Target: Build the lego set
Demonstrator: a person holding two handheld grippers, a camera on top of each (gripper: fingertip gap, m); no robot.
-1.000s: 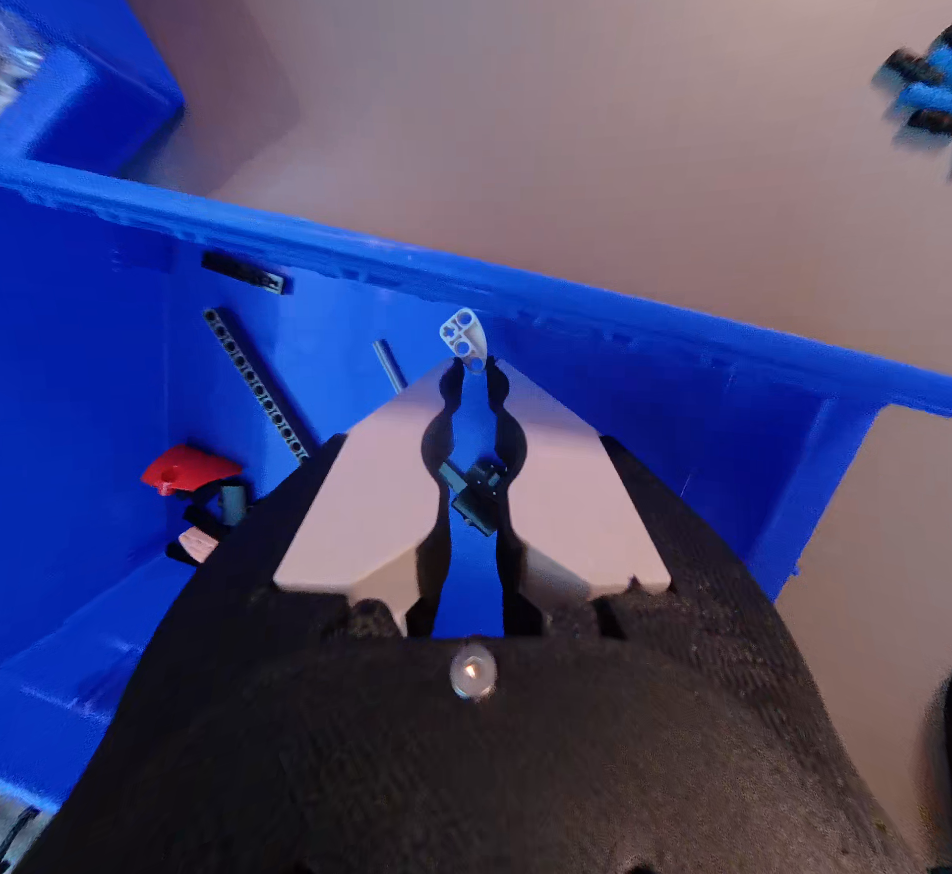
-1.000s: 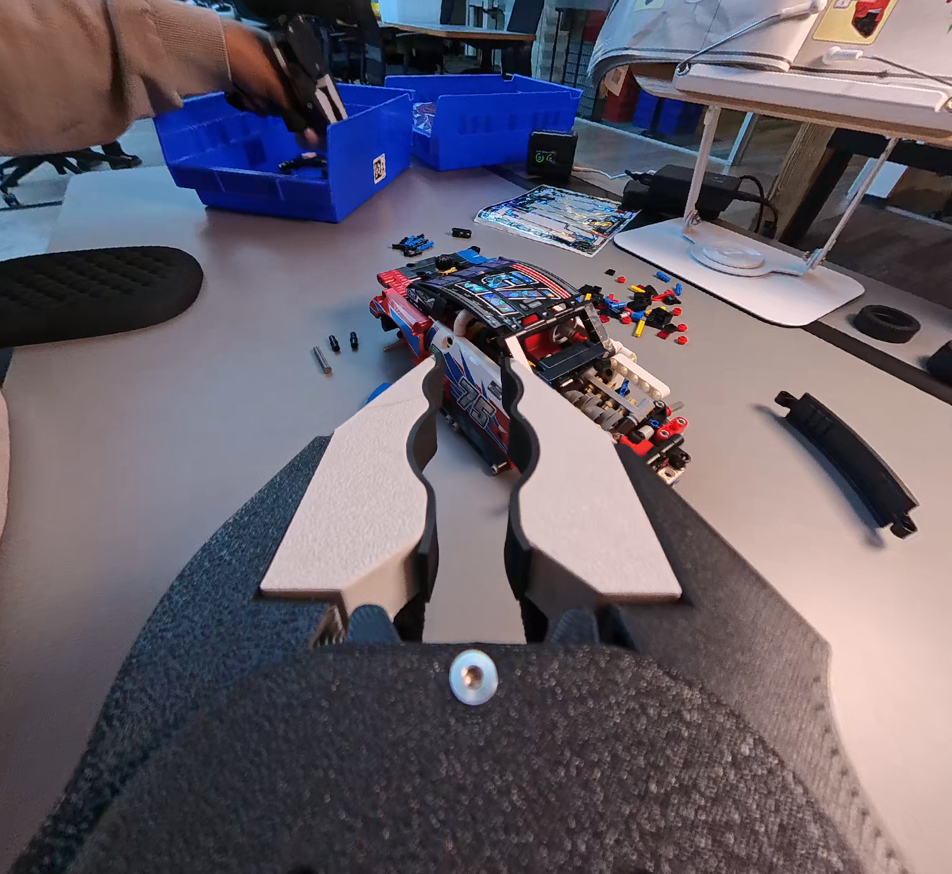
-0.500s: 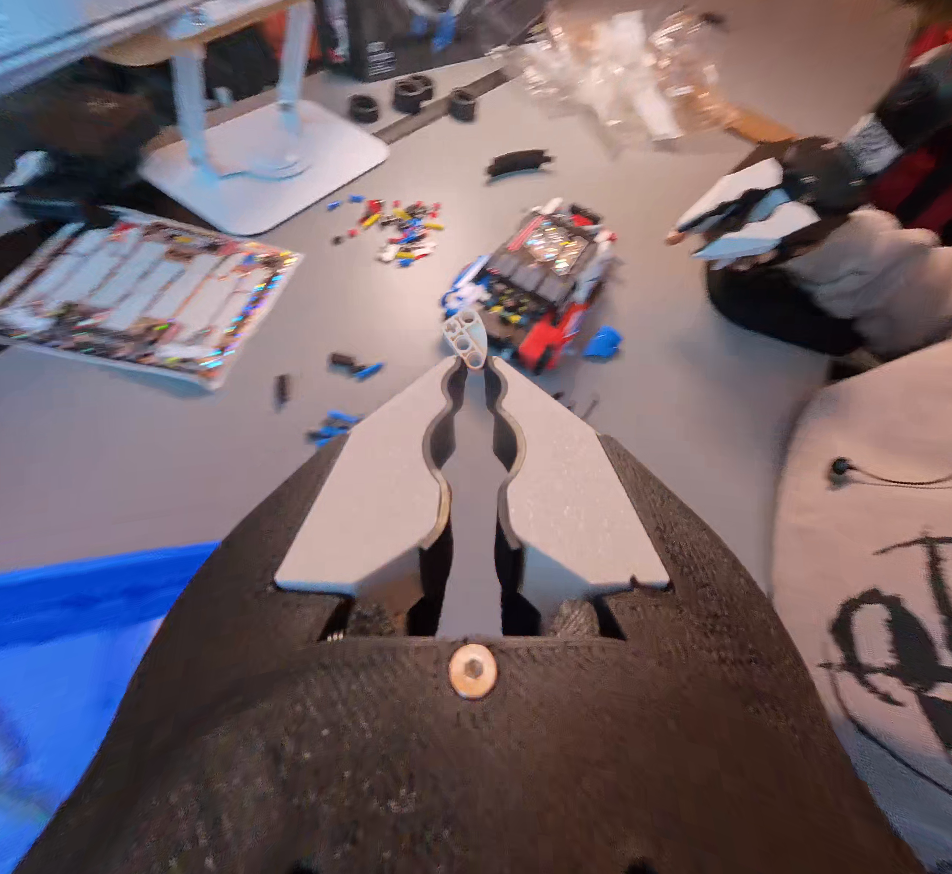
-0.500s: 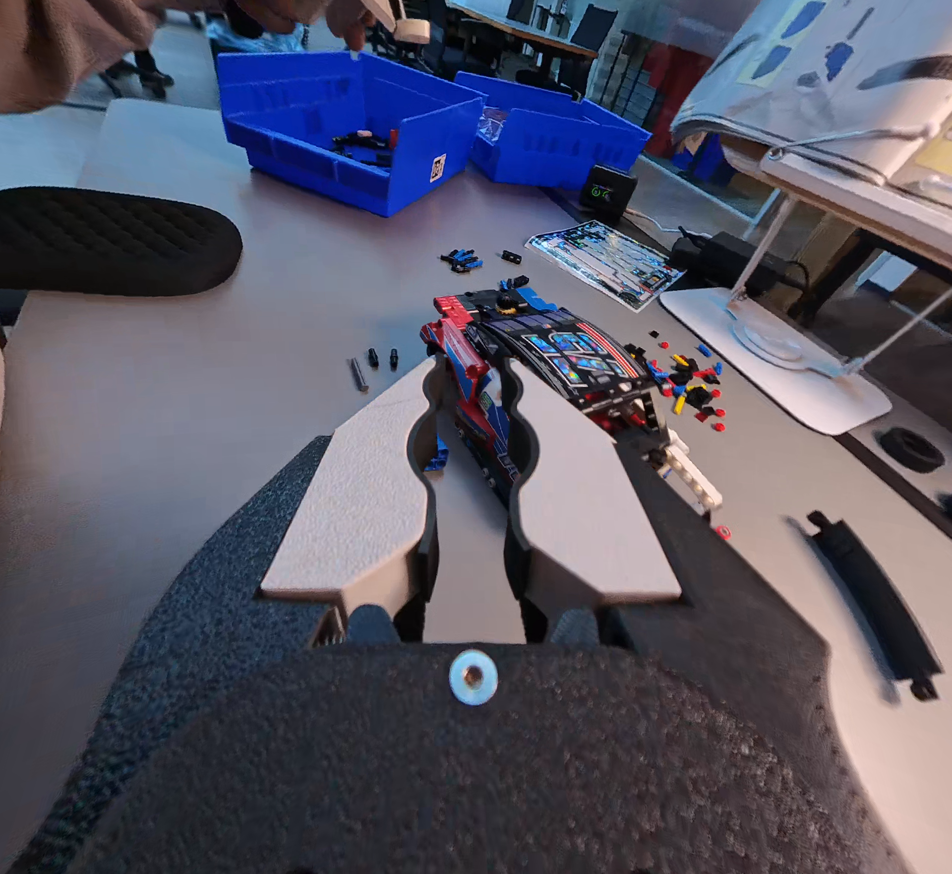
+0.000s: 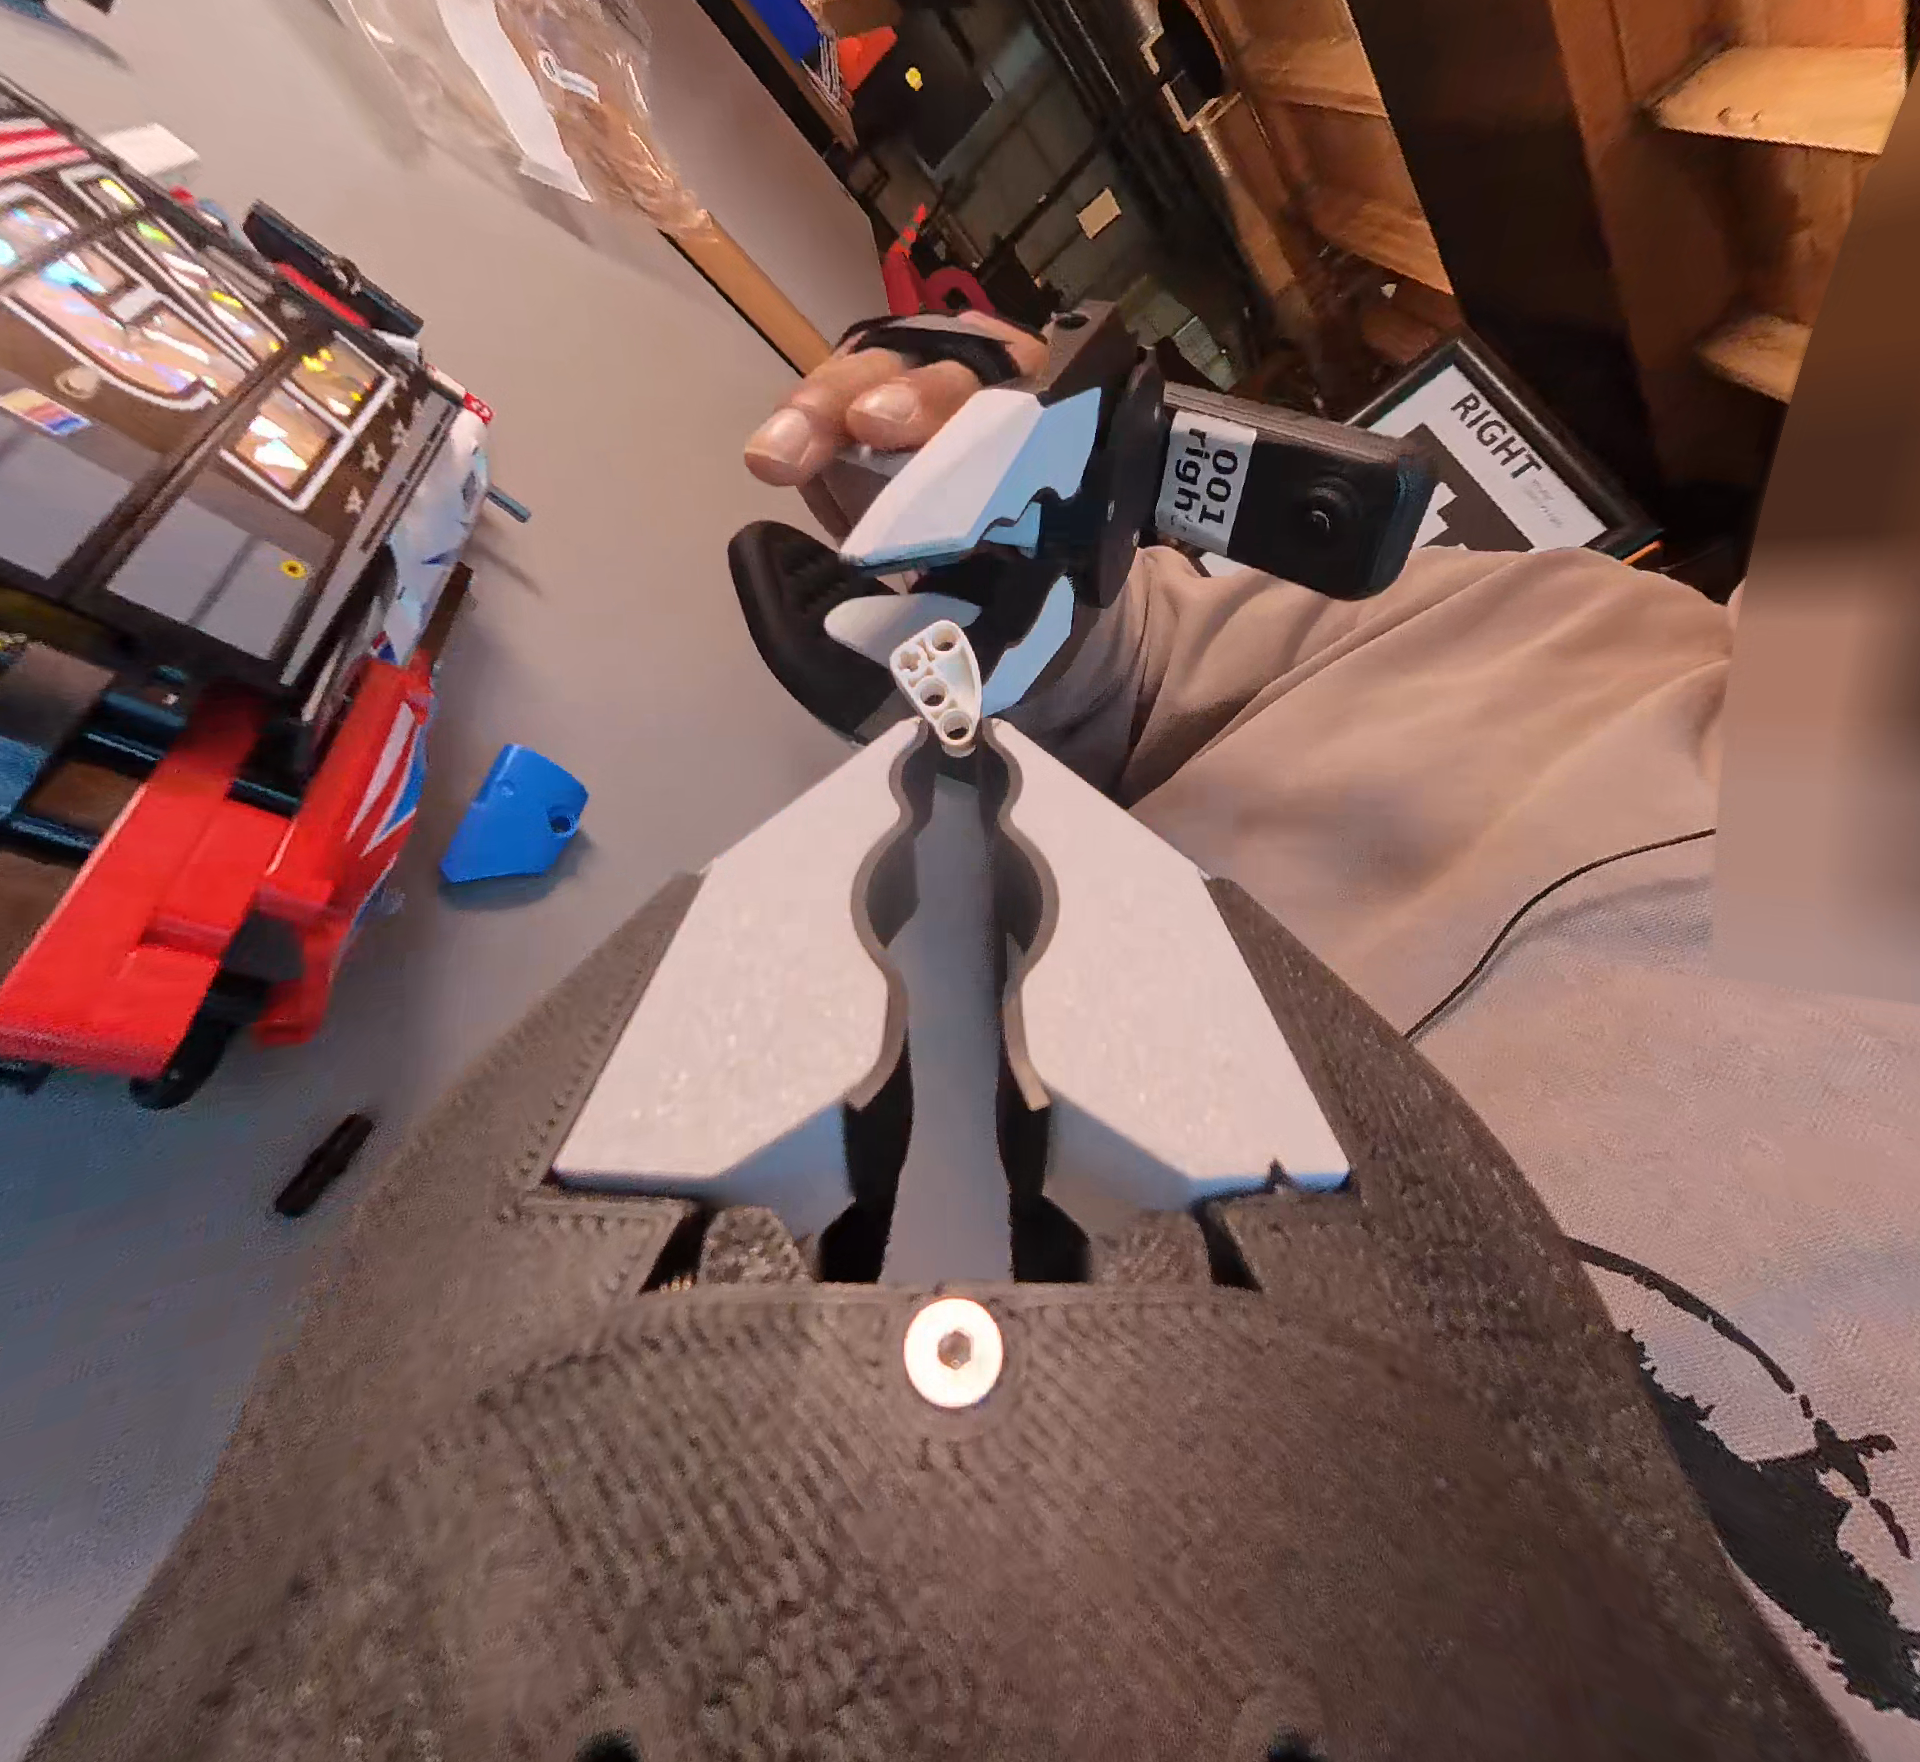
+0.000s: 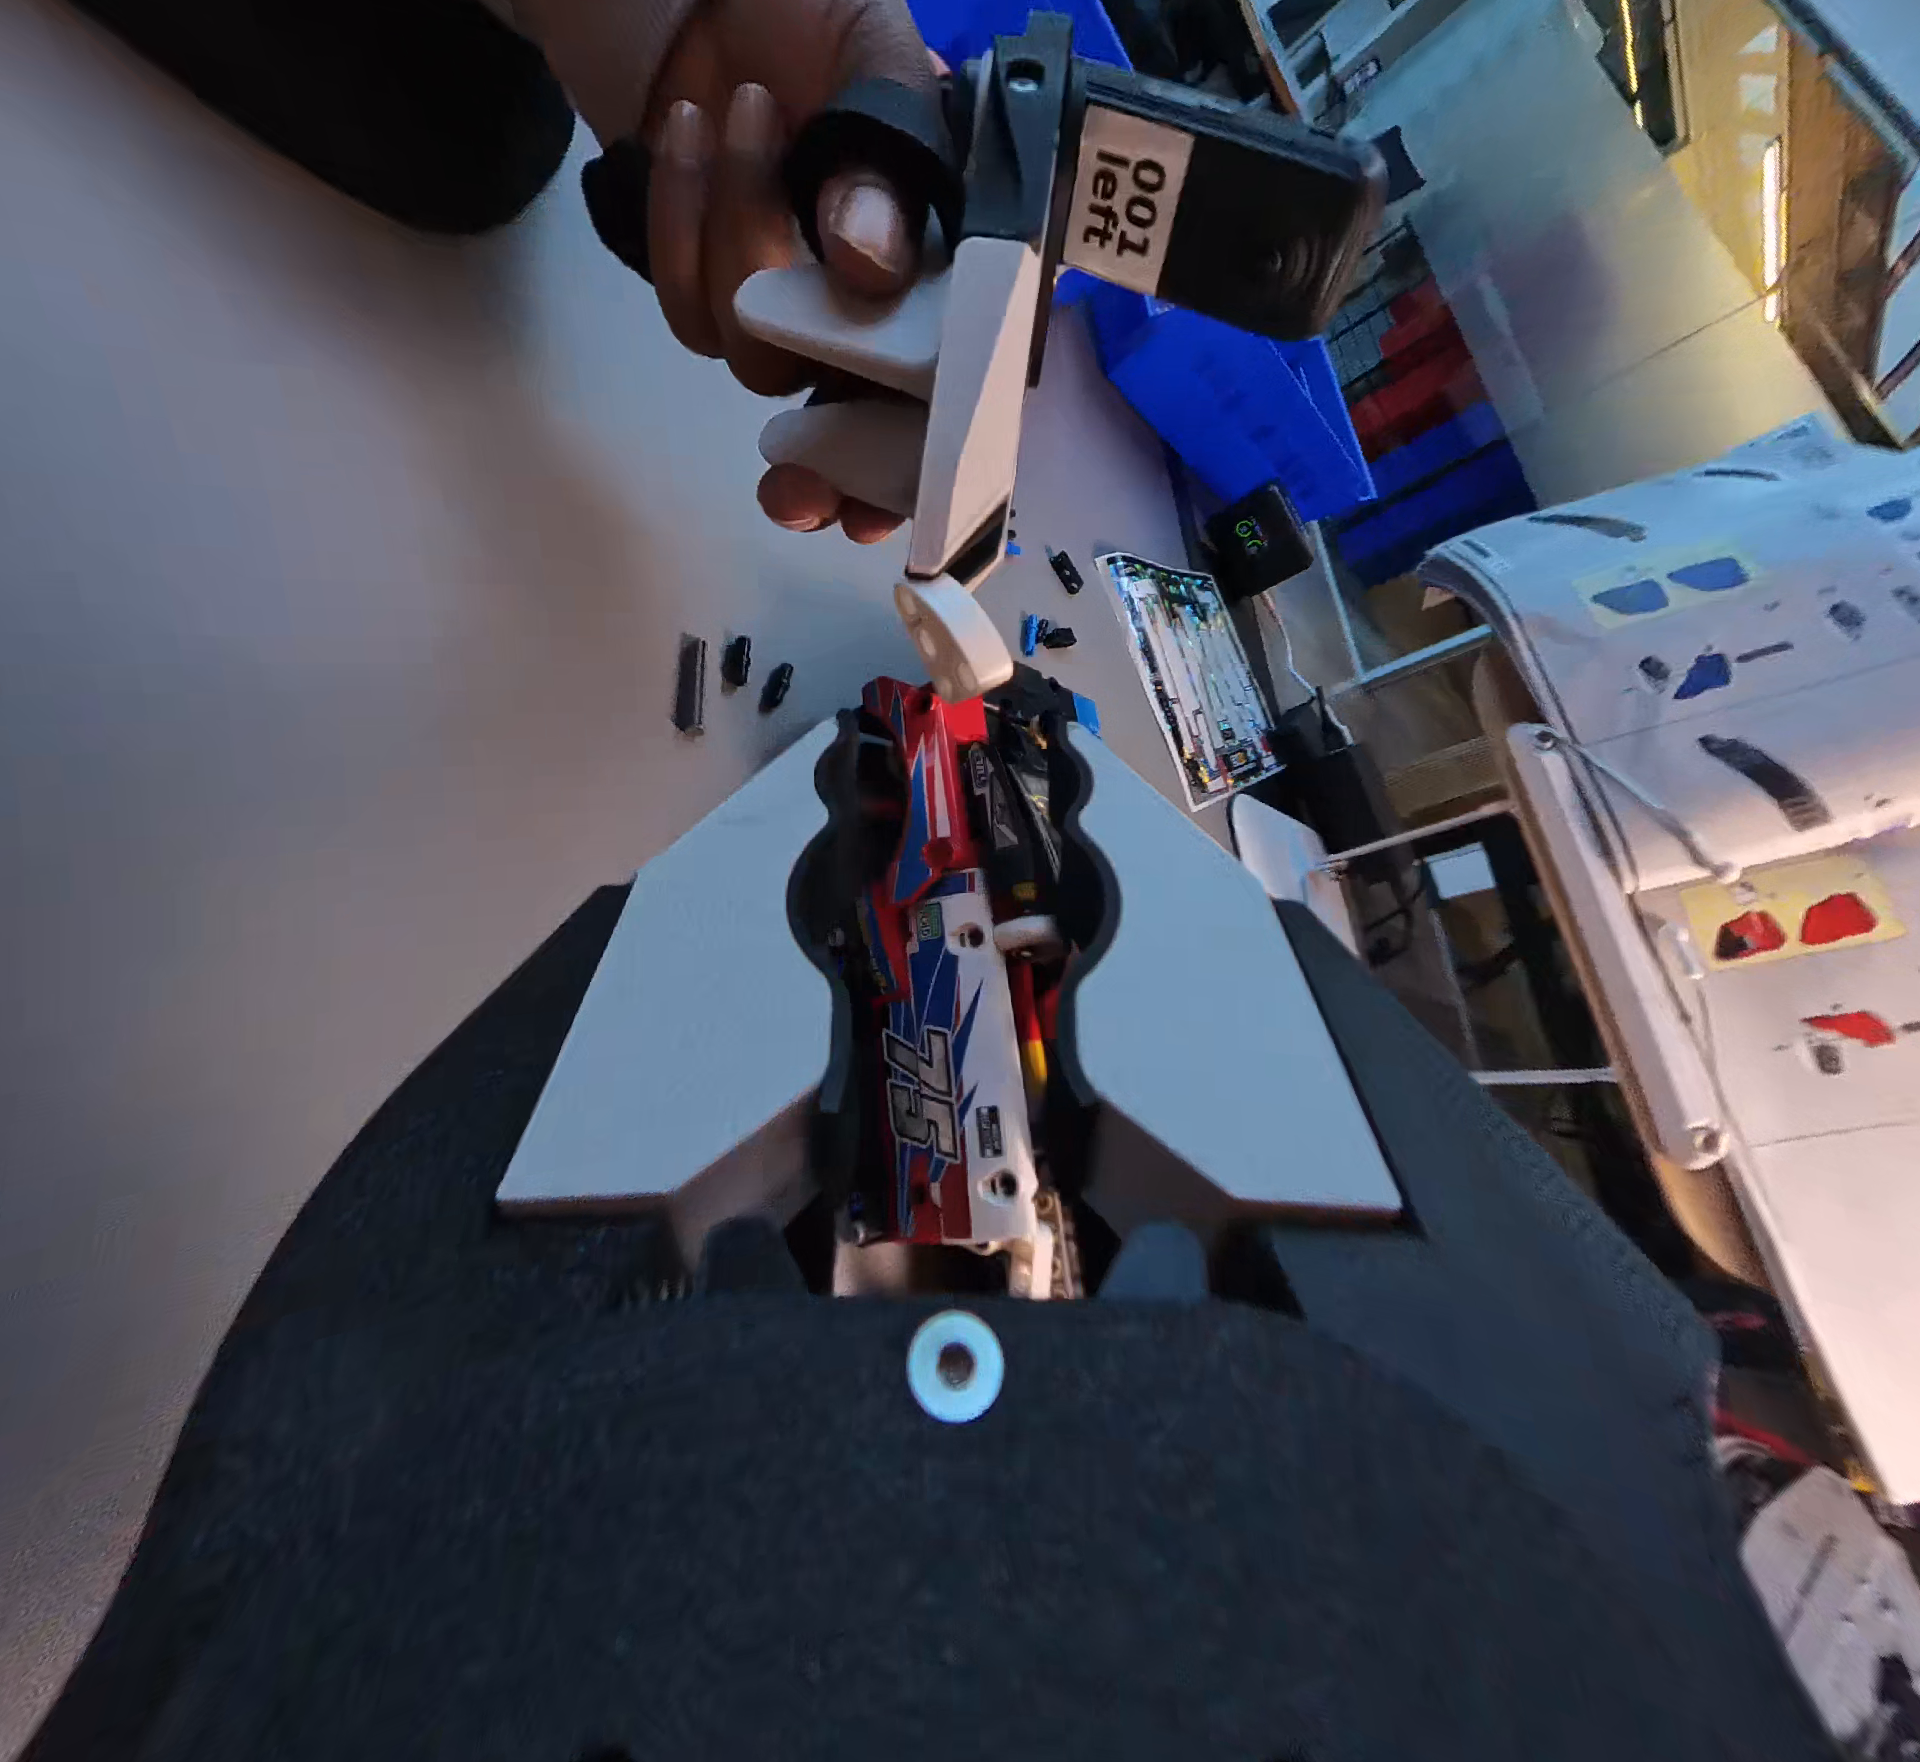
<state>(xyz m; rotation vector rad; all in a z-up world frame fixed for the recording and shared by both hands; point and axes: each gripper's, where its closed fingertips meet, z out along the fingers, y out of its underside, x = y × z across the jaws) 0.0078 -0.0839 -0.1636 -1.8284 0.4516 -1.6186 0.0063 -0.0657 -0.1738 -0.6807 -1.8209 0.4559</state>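
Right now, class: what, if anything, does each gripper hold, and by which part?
The left gripper pinches a small white lego piece by its narrow end. The right gripper straddles the lego car; whether it grips cannot be told.

Counts, as seen:
- 2 grippers: left gripper point(image 5: 951, 744), right gripper point(image 6: 956, 746).
- 1 white lego piece point(image 5: 937, 686), pinched at the left gripper's tips.
- 1 lego car point(image 5: 208, 673).
- 1 loose blue panel piece point(image 5: 511, 817) beside the car.
- 3 small dark pins point(image 6: 727, 668) counted in a row on the table point(image 6: 312, 569).
- 1 sticker sheet point(image 6: 1195, 673).
- At least 2 blue bins point(image 6: 1226, 393); the exact number cannot be told.
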